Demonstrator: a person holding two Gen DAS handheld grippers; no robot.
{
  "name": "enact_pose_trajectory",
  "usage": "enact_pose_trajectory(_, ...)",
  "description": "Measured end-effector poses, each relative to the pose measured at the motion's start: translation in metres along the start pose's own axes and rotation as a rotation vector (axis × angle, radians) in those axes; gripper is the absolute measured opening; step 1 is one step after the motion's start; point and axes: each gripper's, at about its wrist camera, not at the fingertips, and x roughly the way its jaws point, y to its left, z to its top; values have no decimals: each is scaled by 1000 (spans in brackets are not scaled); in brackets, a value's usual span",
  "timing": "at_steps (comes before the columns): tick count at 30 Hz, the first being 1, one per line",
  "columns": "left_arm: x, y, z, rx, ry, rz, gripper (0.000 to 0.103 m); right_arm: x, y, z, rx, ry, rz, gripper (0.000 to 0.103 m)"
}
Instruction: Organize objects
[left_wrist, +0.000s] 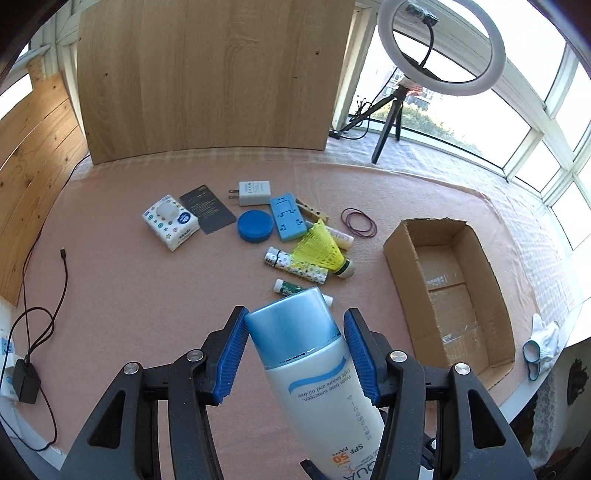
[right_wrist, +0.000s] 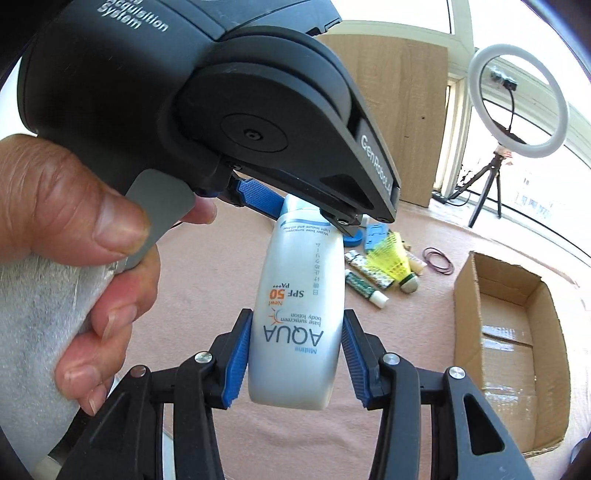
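Both grippers clamp one white sunscreen bottle (right_wrist: 295, 325), held off the bench between them. Right gripper (right_wrist: 295, 349): blue fingers (right_wrist: 236, 365) press both sides of the bottle's base end, label upside down in its view. Left gripper (left_wrist: 295, 332): fingers (left_wrist: 231, 358) pinch the blue cap end (left_wrist: 291, 328); the left finger sits flush on the cap, the right one touches lower on the body. In the right wrist view the left gripper (right_wrist: 314, 214) comes in from above, a bare hand (right_wrist: 74, 236) wrapped on its grey trigger and handle. Bottle lies roughly along the line between the two devices, cap pointing away from the right camera. Below, pink cloth covers the bench (left_wrist: 147, 295). A loose cluster on it past the cap: yellow shuttlecock (left_wrist: 321, 251), patterned tube (left_wrist: 295, 266), small green-white tube (left_wrist: 288, 287), blue round lid (left_wrist: 255, 226), blue phone stand (left_wrist: 287, 218), white charger (left_wrist: 253, 192), dark card (left_wrist: 208, 212), tissue pack (left_wrist: 170, 221), rubber bands (left_wrist: 359, 221). Open cardboard box (left_wrist: 402, 266) sits right of the cluster, well apart from the bottle. Ring light on tripod (left_wrist: 441, 48) stands by the window, wood panel (left_wrist: 210, 74) behind the bench, black cable (left_wrist: 44, 295) at left, white glove (left_wrist: 545, 339) at the right edge.
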Motion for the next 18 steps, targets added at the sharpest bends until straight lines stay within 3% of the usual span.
enact_pose_trajectory(10,6,-155,28,183,-37,-53,57,-40,-108,-15,114,-63,-124,43)
enact_pose_trajectory(18,35,-230,34,251,-5,-79,57,-47,-163,-32,182,-51,-172,43)
